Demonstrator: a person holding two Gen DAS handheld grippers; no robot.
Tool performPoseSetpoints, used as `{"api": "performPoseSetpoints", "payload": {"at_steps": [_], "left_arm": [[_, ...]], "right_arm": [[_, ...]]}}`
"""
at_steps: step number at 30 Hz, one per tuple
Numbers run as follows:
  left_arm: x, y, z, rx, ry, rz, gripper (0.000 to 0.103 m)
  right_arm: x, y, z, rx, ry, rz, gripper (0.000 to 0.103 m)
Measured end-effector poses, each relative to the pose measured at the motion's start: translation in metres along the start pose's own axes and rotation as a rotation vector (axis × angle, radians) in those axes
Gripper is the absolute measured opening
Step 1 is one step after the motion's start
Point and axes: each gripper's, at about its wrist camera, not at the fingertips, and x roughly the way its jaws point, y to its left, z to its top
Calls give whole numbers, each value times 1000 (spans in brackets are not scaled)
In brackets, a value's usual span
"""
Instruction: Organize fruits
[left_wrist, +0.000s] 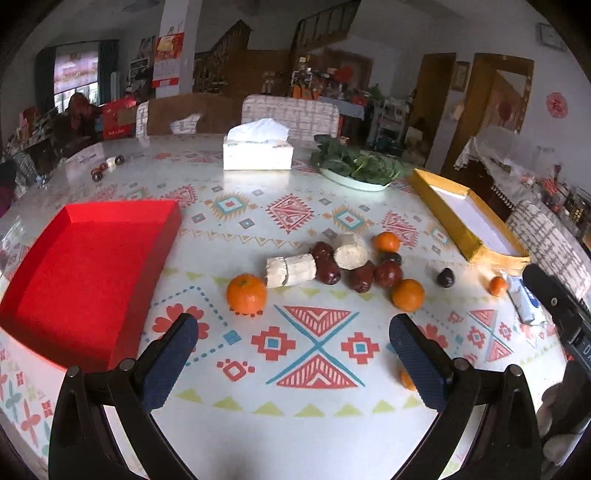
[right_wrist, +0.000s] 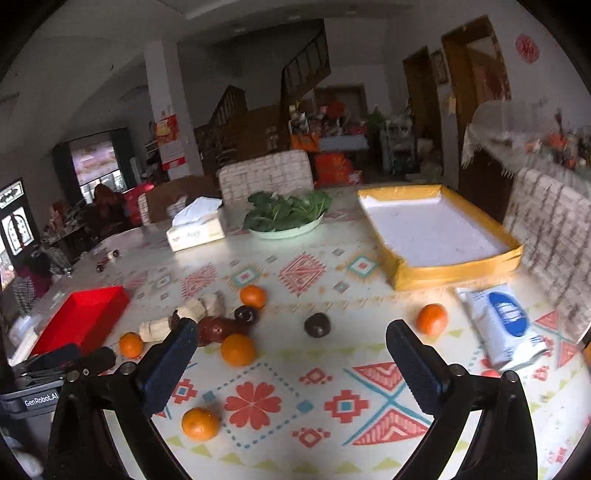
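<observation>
Left gripper (left_wrist: 293, 345) is hovering low over the patterned tablecloth (left_wrist: 314, 417) with jaws spread wide, gripping nothing; right gripper (right_wrist: 291, 350) is doing the same, jaws wide and bare. Nearest the right gripper an orange (right_wrist: 200, 423) is sitting alone on the cloth by its left finger. Just past the left gripper's fingertips another orange (left_wrist: 246, 293) is lying, and a second one (left_wrist: 407, 294) is sitting off to the right. Between and behind them the main cluster is bunching up — two pale cut root pieces (left_wrist: 291, 270), several dark red dates (left_wrist: 327, 264) touching each other, and a further orange (left_wrist: 386, 242) at the back. A single dark fruit (left_wrist: 445, 277) is lying apart to the right, with a small orange (left_wrist: 497, 286) beyond it, beside a white and blue packet (left_wrist: 524, 301). The red tray (left_wrist: 85, 269) is sitting left of the cluster, empty inside; the yellow-rimmed tray (right_wrist: 436, 229) is sitting far right, also holding no fruit. Farther back a tissue box (left_wrist: 258, 151) and a plate of green leaves (left_wrist: 356, 166) are standing side by side — chairs and a cluttered room are showing behind.
</observation>
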Motion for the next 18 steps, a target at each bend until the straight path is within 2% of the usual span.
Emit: {"api": "performPoseSetpoints", "payload": {"at_steps": [1,6,10,15,18], "left_arm": [[-11,1,0,15,-24,-5,103],[-82,31,29,-80,-182,-135,103],[-161,52,61,-48,-376,-116,103],[-250,80,104,21,-557,21,103],[-298,86,128,96,-699,226,103]], "right_arm": [[-6,1,2,-18,-19,-15,103],[-54,-14,36,-35,-128,-82,103],[-103,-41,80,10,-197,-105,103],[-180,-68,145,-3,-288,-186,103],[-224,-74,184,-31,-327,-244,103]]}}
